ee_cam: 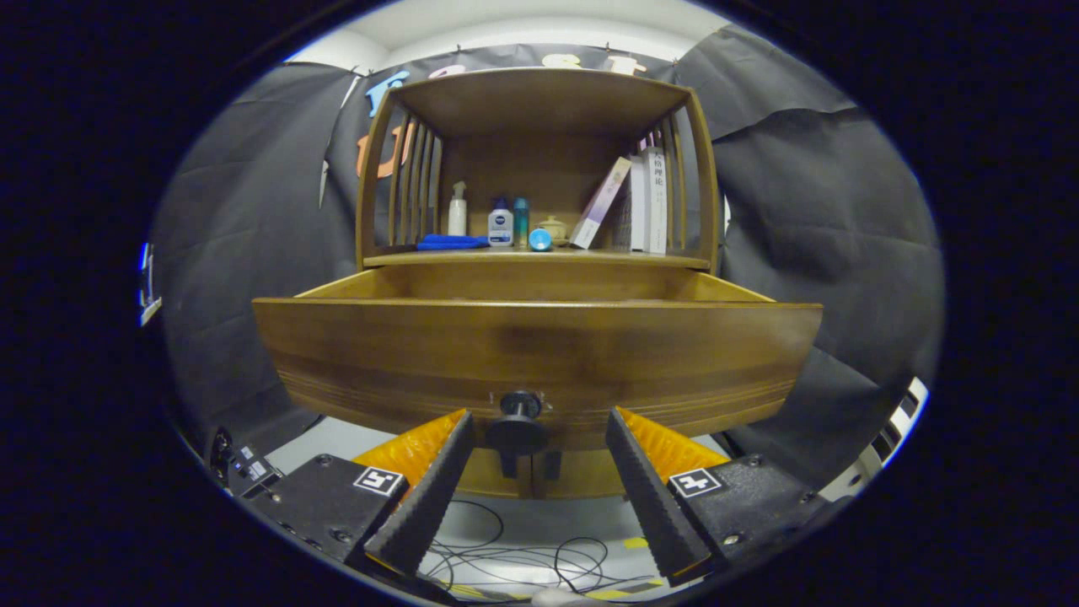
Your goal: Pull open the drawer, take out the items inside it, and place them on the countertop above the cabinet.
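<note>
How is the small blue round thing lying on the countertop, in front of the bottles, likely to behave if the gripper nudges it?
The blue round thing looks curved, so it may roll. It seems small, so probably light. The open gripper flanks the drawer knob.

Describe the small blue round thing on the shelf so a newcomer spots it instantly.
Start at the brown wooden cabinet beyond the open gripper, above its pulled-out wooden drawer. On the shelf's front edge, ahead of the bottles, lies the small light-blue round object. It is the lowest, roundest item there.

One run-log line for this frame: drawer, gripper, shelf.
drawer: pulled open, inside hidden | hand-held gripper: open, fingers flank knob, not touching | countertop: bottles, blue cloth, books
</note>
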The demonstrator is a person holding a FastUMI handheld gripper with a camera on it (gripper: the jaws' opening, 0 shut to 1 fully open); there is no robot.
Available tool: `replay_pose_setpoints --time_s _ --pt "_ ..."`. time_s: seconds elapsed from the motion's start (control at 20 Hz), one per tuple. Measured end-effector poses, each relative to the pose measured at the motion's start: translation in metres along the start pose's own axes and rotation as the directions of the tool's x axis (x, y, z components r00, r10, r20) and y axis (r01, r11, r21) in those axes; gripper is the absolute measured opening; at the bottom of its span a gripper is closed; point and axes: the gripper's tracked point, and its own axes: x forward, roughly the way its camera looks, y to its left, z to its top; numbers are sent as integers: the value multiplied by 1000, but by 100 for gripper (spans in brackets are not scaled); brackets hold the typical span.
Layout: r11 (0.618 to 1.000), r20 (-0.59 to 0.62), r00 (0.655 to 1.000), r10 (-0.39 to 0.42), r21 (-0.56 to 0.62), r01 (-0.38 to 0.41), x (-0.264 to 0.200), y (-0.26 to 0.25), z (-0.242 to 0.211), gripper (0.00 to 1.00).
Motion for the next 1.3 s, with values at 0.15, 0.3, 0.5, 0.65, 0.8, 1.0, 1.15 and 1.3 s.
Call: replay_pose_setpoints --time_s 0.15,0.3,0.5,0.65,0.8,1.0,1.15,1.3 --pt "1000 -9 1000 6 -6 -6 9 5 -1 100" --pt "1000 -10 1000 6 -3 -6 20 8 -2 100" --pt "1000 2 1000 -17 5 17 30 1 -4 100" --pt "1000 17 999 -28 10 28 32 3 -5 99" --pt "1000 29 999 -27 9 27 31 2 -5 99" --pt "1000 27 1000 -16 16 16 36 1 -3 99" --pt "1000 22 1000 -9 10 9 40 2 -2 98" --pt "1000 29 1000 -7 4 7 43 2 0 96"
